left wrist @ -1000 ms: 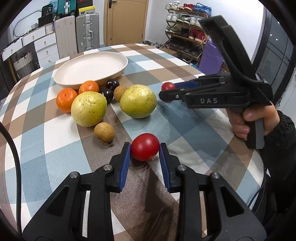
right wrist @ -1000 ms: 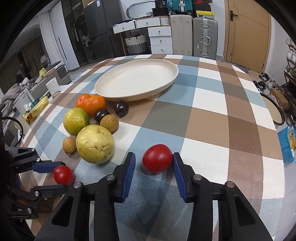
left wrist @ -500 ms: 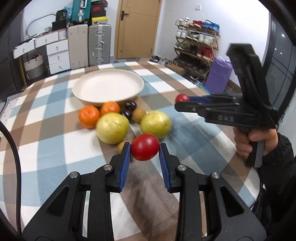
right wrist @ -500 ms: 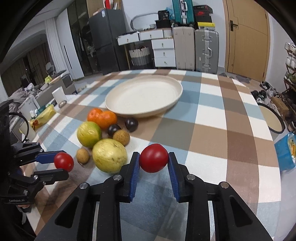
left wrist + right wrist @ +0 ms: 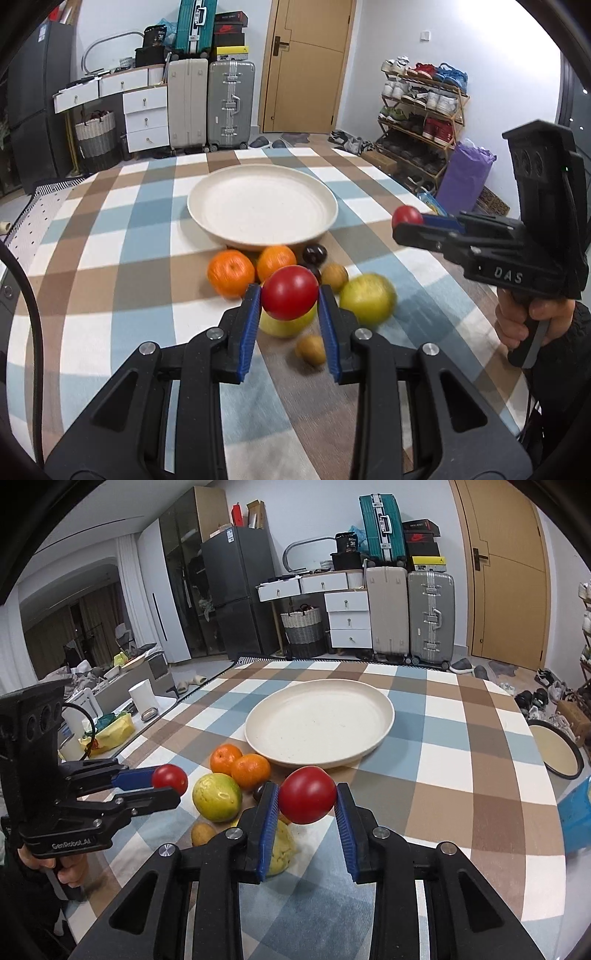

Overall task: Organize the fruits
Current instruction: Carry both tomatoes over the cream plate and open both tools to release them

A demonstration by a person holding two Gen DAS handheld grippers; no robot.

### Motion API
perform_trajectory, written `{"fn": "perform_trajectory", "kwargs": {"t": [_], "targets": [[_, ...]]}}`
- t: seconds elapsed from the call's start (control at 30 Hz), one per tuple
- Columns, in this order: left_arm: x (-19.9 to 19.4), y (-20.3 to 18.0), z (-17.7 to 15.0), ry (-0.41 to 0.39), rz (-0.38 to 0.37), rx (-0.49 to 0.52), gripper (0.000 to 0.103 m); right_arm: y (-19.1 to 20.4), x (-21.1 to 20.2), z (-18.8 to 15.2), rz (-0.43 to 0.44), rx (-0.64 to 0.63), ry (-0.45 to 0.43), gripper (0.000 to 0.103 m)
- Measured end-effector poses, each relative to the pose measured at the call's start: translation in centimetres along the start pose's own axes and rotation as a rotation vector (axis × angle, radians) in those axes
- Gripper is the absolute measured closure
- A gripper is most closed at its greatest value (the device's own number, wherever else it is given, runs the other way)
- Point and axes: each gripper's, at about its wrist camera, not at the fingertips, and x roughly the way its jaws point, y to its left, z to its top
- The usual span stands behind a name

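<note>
The checked bench [image 5: 110, 258] fills the lower view, and the landmark on it is the big cream plate [image 5: 314, 195], bare inside and sitting toward the far end. Everything else is read from that plate. Just off its near rim sits the fruit cluster: two yellow-green guavas [image 5: 217, 796], the largest fruits, on the near side of the group; two oranges [image 5: 231, 273] side by side, closest to the plate's rim; a dark plum [image 5: 314, 254] right against the rim beside them; and small brown fruits [image 5: 334, 277] tucked among and in front of the guavas.

Now the grippers, both raised above the bench on the near side of the plate. The left gripper [image 5: 290, 314] is clamped on a red tomato [image 5: 290, 292], blue pads pressing it from both sides, the tomato hanging clear of the bench over the fruit cluster. In the right wrist view it sits to the left of the plate, a hand [image 5: 70, 871] on its handle. The right gripper [image 5: 307, 814] has just been closing and now grips a second red tomato [image 5: 307, 799], pads snug on its flanks, held in the air in front of the plate's near rim. The other hand [image 5: 532, 321] grips its handle, off to the plate's right in the left wrist view.
</note>
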Motion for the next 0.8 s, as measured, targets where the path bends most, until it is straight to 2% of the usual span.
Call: {"fn": "perform_trajectory", "kwargs": {"t": [0.23,0.8], "targets": [[1.4,0.9,2.5,-0.021,0.025,-0.005,0.075,-0.3,0.9,1.1,0.013,-0.017,0.002,0.072],[5.5,2.9,5.4,-0.028,0.035,-0.04,0.075,-1.8,3.7,3.4,0.014,-0.001,0.017,0.072]]}}
